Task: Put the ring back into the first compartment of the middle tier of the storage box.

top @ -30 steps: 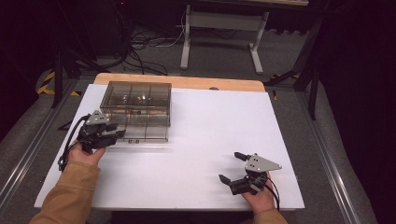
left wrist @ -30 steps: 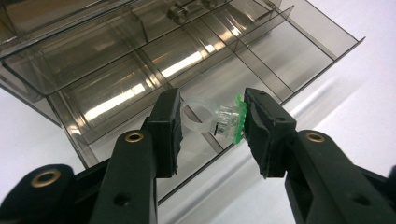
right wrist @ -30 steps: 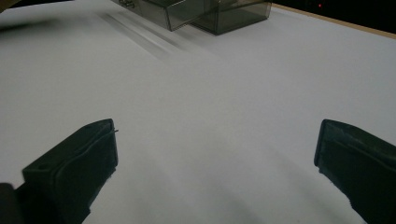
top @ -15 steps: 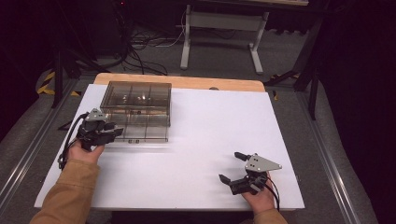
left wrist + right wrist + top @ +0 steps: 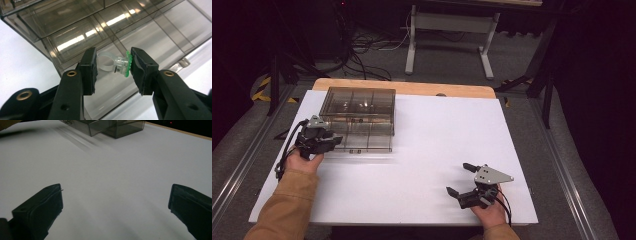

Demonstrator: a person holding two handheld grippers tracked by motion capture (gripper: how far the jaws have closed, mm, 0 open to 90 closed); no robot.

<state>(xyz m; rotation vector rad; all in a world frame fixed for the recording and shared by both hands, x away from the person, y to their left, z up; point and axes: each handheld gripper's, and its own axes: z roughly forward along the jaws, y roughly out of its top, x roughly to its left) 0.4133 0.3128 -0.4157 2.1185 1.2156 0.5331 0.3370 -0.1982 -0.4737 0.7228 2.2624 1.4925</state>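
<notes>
- A small clear plastic ring (image 5: 115,65) with a green-edged clear top sat between the jaws of my left hand-held gripper (image 5: 113,70), at the centre of the left gripper view; the green edge lay against one jaw, and the band reached toward the other.
- My left hand-held gripper (image 5: 318,141) was closed down narrow on the ring, holding it over the open front of the smoky transparent organiser box (image 5: 120,27).
- In the high view that box (image 5: 358,117) stood at the upper left of the white bench (image 5: 437,140), its divided compartments visible through the walls, with a lower drawer part pulled toward me.
- My left hand (image 5: 304,159) and tan sleeve (image 5: 287,205) came in at the lower left of the frame.
- My right hand-held gripper (image 5: 469,182) rested at the lower right of the bench, well apart from the box, jaws spread wide with nothing between them.
- In the right gripper view, bare white bench (image 5: 112,182) lay between those jaws, with the box (image 5: 105,126) far off at the top edge.
</notes>
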